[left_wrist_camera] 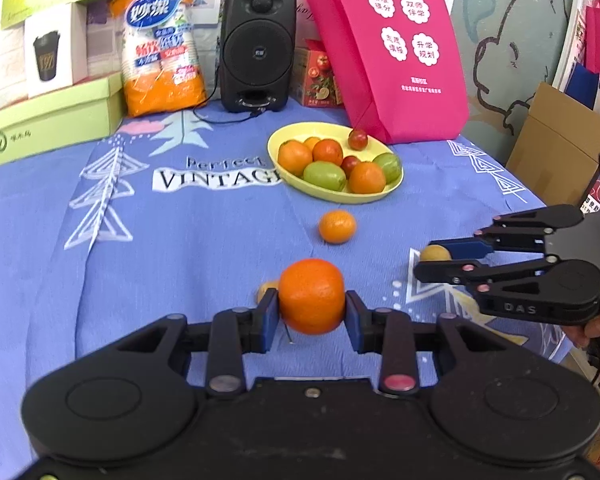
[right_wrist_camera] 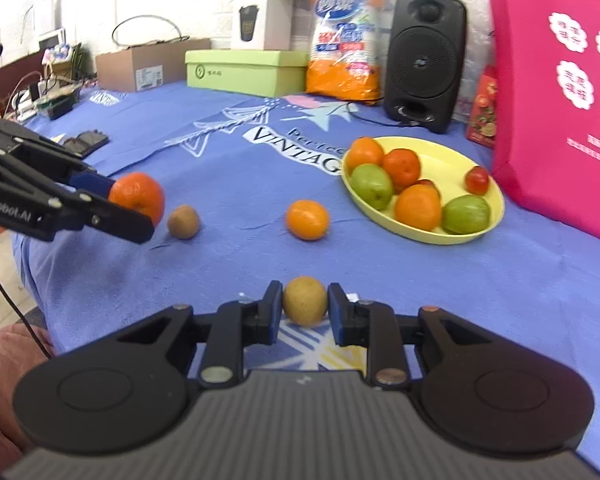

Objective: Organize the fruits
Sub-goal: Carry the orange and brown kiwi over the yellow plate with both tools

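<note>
My left claw point(left_wrist_camera: 311, 312) is clamped on a big, round, glossy orange point(left_wrist_camera: 311, 295). The yellow plate point(left_wrist_camera: 392, 190) lies ahead and slightly right, beyond a loose mandarin point(left_wrist_camera: 337, 226). My right claw point(right_wrist_camera: 303, 312) brackets a small tan fruit point(right_wrist_camera: 304, 300) on the surface (pads look touching, though I cannot tell how firmly).

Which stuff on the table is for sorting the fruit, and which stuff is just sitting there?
For the job:
- orange in the left gripper
- brown fruit between the right gripper fingers
- loose tangerine
- kiwi
- yellow plate of fruit

Just sitting there:
- speaker
- pink bag
- green box
- cup pack
</note>
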A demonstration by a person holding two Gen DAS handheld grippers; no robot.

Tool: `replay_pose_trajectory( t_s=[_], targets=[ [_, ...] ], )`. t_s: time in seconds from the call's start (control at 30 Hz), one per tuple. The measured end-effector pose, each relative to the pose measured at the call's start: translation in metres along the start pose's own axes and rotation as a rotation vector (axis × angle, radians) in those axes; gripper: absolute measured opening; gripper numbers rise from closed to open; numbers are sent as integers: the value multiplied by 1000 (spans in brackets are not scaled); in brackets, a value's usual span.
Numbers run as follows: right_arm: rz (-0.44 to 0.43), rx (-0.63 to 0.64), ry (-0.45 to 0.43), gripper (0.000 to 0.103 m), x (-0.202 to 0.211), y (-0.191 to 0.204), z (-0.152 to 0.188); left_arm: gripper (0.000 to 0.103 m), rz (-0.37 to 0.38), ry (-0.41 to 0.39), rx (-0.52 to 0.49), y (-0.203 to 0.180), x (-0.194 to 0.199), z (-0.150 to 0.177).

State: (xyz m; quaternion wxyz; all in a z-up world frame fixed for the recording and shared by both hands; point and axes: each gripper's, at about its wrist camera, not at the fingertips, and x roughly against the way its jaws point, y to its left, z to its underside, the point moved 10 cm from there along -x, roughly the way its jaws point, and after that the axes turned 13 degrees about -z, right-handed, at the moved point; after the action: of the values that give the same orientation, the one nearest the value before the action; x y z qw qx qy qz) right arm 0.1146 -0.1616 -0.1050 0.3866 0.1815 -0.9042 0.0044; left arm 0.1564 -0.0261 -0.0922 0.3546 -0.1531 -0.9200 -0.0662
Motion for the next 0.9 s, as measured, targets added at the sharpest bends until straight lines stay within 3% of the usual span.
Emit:
replay_pose_trajectory(
  t_s=[0.33,0.9],
  targets=[
    [50,-13,-58,24,9,-41,-29,34,54,-42,-57,-22,-27,-68],
    [140,-7,-111,24,-14,-110,-95,35,-13,-64,-141,-47,-128,-161]
  ],
)
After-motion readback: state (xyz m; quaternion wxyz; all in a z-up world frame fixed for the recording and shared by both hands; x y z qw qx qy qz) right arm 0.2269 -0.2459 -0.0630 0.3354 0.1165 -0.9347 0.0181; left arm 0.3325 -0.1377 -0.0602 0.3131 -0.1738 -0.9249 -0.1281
